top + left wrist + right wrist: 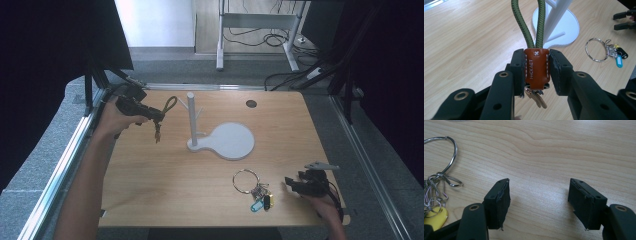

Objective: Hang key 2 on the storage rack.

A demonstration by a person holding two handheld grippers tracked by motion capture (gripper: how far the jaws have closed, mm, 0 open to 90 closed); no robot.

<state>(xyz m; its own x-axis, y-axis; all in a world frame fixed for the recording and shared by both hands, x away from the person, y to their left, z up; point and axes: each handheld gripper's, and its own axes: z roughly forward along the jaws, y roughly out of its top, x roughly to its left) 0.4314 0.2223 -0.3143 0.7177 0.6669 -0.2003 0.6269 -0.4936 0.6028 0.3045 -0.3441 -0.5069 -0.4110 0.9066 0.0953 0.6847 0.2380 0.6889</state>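
A wooden table (pixel 170 175) is carrying everything here, and toward its far middle a white stand (pixel 220 140) is sitting, its round flat base lying on the wood and a thin upright post with short side pegs rising from the base's left end. The left gripper (pixel 536 68) is hovering above the table's far left corner, well left of the post, and its two black jaws are pressing in on either side of a brown leather tab (pixel 536 68), so the keychain is being held clear of the surface. The tab is showing white stitching, a small cross stitch and stamped lettering; a green braided cord loop (pixel 529 22) is rising from its top toward the stand, and brass-coloured keys (pixel 536 98) are dangling below it. On the table's near right a large metal key ring (pixel 245 181) is lying flat, with small keys and blue, yellow and black tags (pixel 261 199) bunched at its near right side. The right gripper (pixel 539 203) is resting just right of that bunch, its jaws standing wide apart over bare wood with nothing between them.
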